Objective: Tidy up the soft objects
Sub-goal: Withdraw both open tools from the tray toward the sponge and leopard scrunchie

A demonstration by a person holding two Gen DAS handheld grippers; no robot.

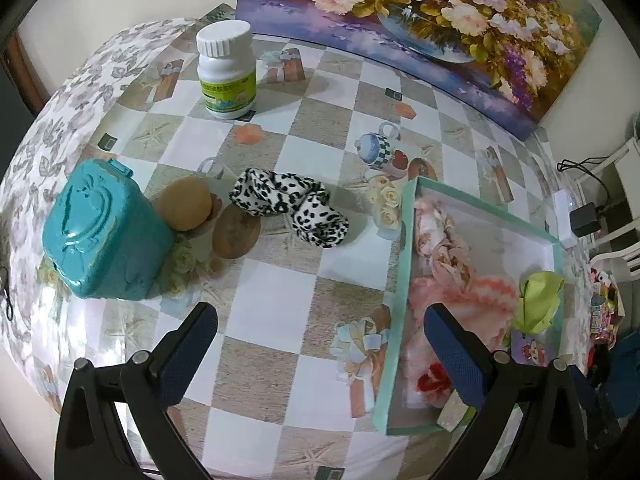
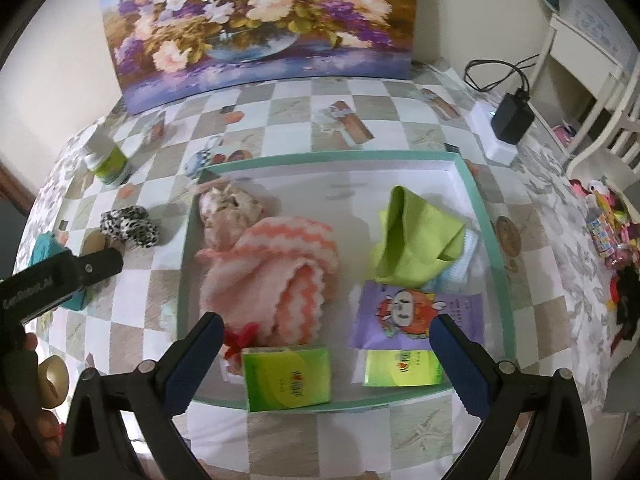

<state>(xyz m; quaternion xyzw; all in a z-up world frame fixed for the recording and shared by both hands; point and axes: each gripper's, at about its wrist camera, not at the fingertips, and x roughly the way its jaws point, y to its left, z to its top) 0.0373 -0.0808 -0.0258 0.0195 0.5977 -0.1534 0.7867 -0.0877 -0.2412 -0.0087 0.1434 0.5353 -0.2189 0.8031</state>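
At the bottom of the left wrist view the left gripper hung with its jaws wide apart and nothing between them, over bare checked tablecloth. Same story lower down in the right wrist view: the right gripper was spread open and empty, hovering at the near rim of the teal-edged tray.

And that tray was well filled already! Nearest the right gripper lay two green tissue packs, one of them overlapping the front rim, with a purple cartoon packet just behind. Further in, centre frame, a pink zigzag towel was heaped up, a small red bow at its near edge and a pale floral cloth touching its far side. To the right, a lime-green cloth sat partly over something white and blue.

Judging by that, most of the job looked done. What was left stood out at middle left of the left wrist view: the leopard-print headband, lying on the table well apart from the tray, untouched. Beside it a tan round sponge leaned near a teal plastic box; whether the sponge counted as soft I couldn't say for sure. Beyond, toward the upper left, stood a white pill bottle, and a flower painting closed off the back.
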